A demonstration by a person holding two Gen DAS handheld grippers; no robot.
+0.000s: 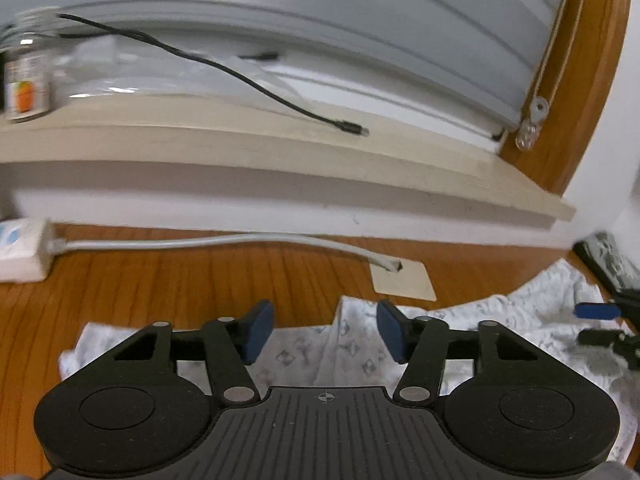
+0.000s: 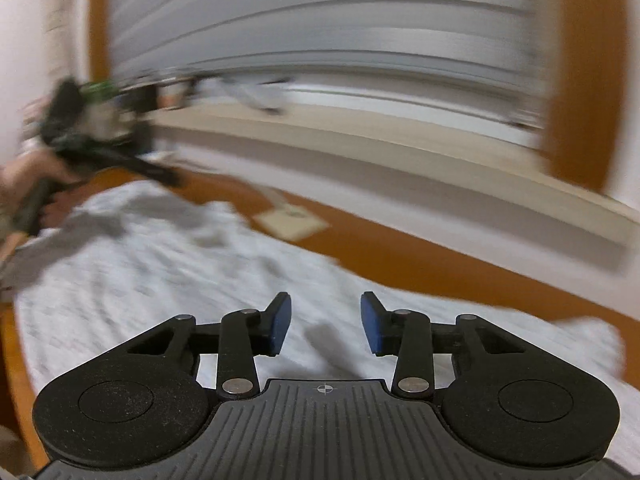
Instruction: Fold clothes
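1. Step in hand: a regrasp, as judged. One white patterned garment (image 1: 352,344) is spread, creased, on the wooden floor (image 1: 160,280), below a ledge (image 1: 280,148).
2. Left gripper (image 1: 325,330): the jaws are seen apart, with nothing clamped. A raised fold of the garment lies just beyond and between the pads, apparently untouched.
3. Right gripper (image 2: 325,324): the jaws are seen apart over the cloth, with nothing held. This view is blurred, so fine detail cannot be read.
4. Next move, as judged: an edge or corner is to be chosen by each gripper, the pads are to be lowered to the cloth, and the jaws are to be closed on one layer only. The fold is then to be carried over evenly; slack between the two grippers is to be avoided.
5. Count:
   - garments: one
   - grippers: two
   - black cable (image 1: 240,76) on the ledge: one
   - grey cable (image 1: 240,240) on the floor: one
   - jar (image 1: 28,84): one
   - floor plate (image 1: 402,280): one
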